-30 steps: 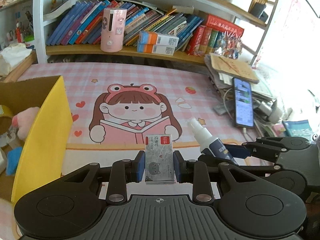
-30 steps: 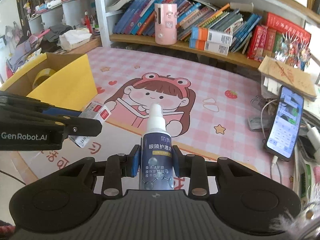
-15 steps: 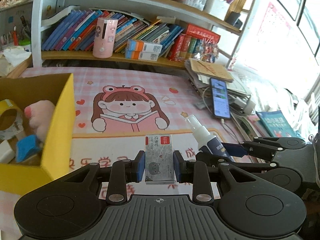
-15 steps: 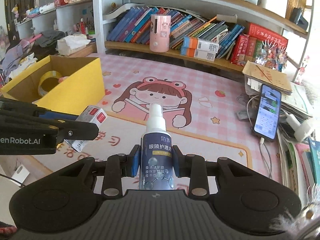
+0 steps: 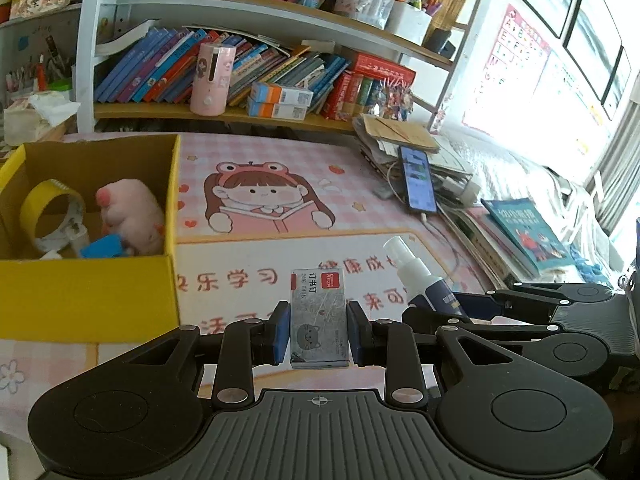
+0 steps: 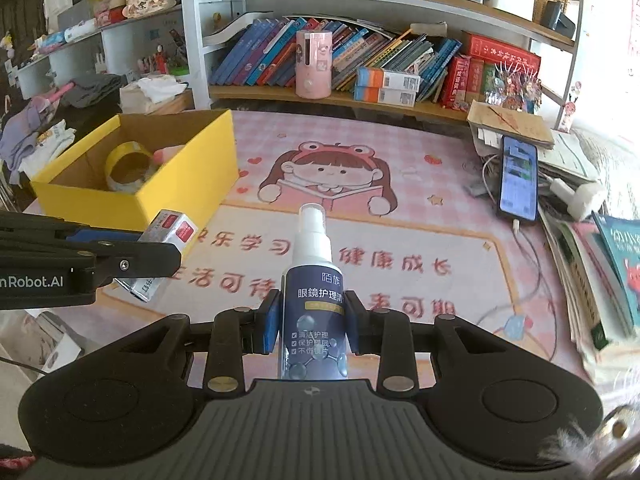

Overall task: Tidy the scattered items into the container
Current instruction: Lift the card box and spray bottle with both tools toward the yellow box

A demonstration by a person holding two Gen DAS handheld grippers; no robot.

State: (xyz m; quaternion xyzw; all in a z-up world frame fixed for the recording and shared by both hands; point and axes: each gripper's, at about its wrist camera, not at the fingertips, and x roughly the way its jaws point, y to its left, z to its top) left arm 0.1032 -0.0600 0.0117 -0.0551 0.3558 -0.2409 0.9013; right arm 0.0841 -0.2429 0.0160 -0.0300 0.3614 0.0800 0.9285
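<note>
Nearest in the left wrist view, bottom centre: my left gripper (image 5: 319, 334) is clamped on the staple box (image 5: 319, 318), blue pads pressing both its long sides, red label end pointing away from me. At lower right of that same frame my right gripper (image 5: 434, 308) shows side-on with the spray bottle (image 5: 416, 276) sticking out of it, white nozzle toward frame centre.

Right wrist view, bottom centre: the fingers (image 6: 270, 322) are closed on the bottle's dark blue body, bottle upright in the frame, white pump top (image 6: 314, 226) above the label. At mid left of this frame the left gripper's black finger reaches in, the staple box tilted, and its red-labelled end lies just in front of the near corner of the yellow box (image 6: 184, 176); I can't tell if they touch.

Both items are up off the pink desk mat (image 5: 248, 280), which fills the middle of both frames with a cartoon girl print and red characters.

Further back, left side of the left wrist frame: the yellow box (image 5: 88, 292), open-topped, already holds a yellow tape roll (image 5: 50, 210), a pink plush toy (image 5: 132, 212) and a blue block (image 5: 102, 247).

Mid right: a phone (image 6: 519, 178) with lit screen, cable plugged in, beside stacked books and papers.

Far top: a bookshelf (image 6: 360, 96) of leaning books, with a pink cylinder container (image 6: 314, 64) standing on it.
</note>
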